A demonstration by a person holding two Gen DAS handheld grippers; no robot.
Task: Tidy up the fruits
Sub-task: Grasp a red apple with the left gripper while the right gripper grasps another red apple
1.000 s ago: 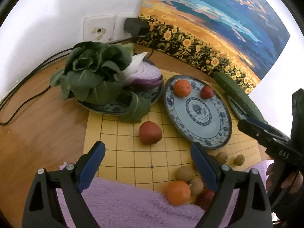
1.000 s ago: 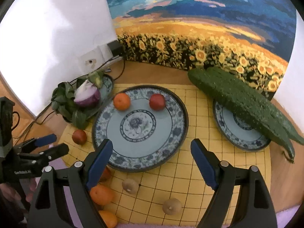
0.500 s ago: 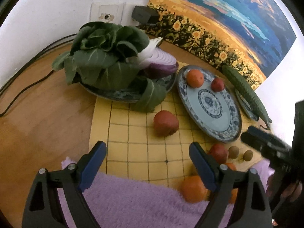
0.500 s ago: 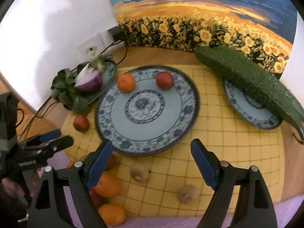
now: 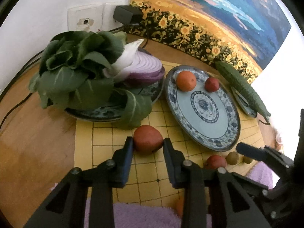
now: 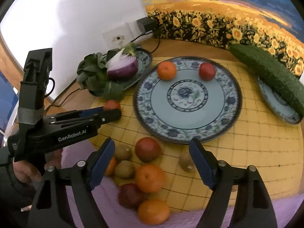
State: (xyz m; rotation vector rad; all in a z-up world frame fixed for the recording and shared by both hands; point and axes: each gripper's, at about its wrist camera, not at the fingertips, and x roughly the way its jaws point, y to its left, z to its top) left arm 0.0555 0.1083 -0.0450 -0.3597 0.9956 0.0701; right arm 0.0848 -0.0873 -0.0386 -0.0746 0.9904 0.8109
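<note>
My left gripper [image 5: 147, 142] is shut on a red apple [image 5: 148, 139] that rests on the yellow grid mat; it also shows in the right wrist view [image 6: 112, 104]. The large blue-patterned plate [image 5: 224, 133] holds an orange [image 5: 186, 80] and a small red fruit [image 5: 211, 84]. My right gripper [image 6: 152, 150] is open above a loose pile at the mat's near edge: a red apple [image 6: 147, 149], oranges [image 6: 150, 178], several kiwis [image 6: 124, 169]. The plate shows there too [image 6: 152, 121].
A plate with bok choy [image 5: 76, 70] and a halved red onion [image 5: 144, 68] stands at the back left. A cucumber [image 6: 269, 72] lies on a small plate at the right. A purple towel [image 5: 136, 216] covers the near edge. Cables run along the wall.
My left gripper moved forward and closed on the red apple on the mat. My right gripper moved back and down over the loose fruit pile.
</note>
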